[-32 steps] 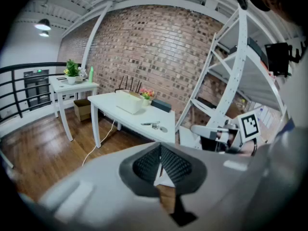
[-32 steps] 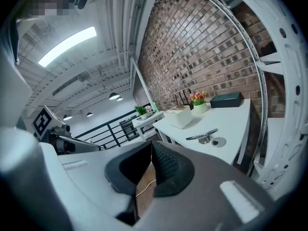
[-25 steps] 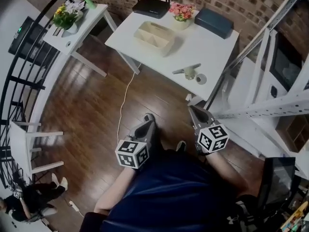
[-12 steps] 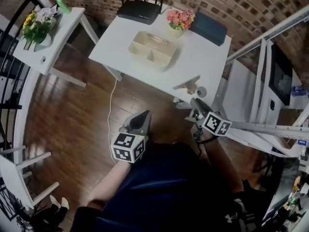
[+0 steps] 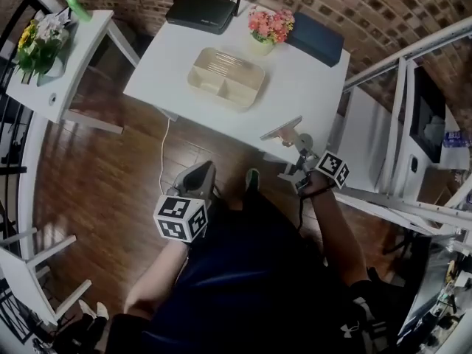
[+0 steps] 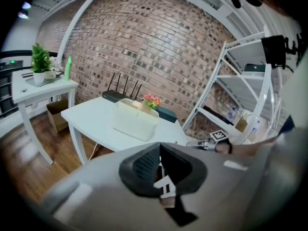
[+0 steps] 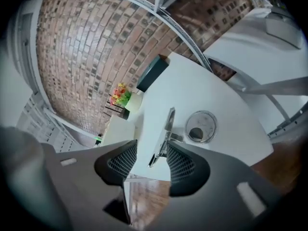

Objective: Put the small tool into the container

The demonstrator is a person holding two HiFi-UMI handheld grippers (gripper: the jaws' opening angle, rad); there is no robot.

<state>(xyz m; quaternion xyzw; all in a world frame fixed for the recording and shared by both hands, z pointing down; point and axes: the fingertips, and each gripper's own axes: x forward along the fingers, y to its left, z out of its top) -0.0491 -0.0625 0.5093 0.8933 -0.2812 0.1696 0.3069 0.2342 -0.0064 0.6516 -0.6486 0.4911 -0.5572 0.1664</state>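
- The small tool [image 5: 282,129], a thin metal strip with a clip-like piece near its middle, lies flat on the near right corner of the white worktop [image 5: 295,87]. Its near end reaches the edge.
- It sits just beside a small round dish [image 5: 304,141] and well apart from the container [image 5: 218,96], so it is not yet in.
- The right claw [image 5: 302,153] is down at that corner. In the right gripper view the right claw [image 7: 150,153] has its jaws spreading apart, and the near end of the small tool [image 7: 164,129] shows in the gap between them.
- That end lies close to one ribbed pad. Neither pad clamps it, though I cannot tell whether it brushes that pad.
- The left claw [image 5: 200,169] hangs over the wooden floor [image 5: 110,175] in front of the person, short of the worktop.
- In its own view the left claw [image 6: 160,150] has its pads meeting at the tips with nothing between them. The container [image 6: 136,121] stands ahead on the worktop.
- The container is a pale beige tray with divided compartments, and some thin sticks lie in the far one.
- Behind it stand a black router [image 5: 199,12], a pot of pink flowers [image 5: 268,28] and a dark flat case [image 5: 316,39].
- Off to the left is a small side table [image 5: 66,50] carrying a plant [image 5: 37,39] and a green bottle [image 5: 76,7].
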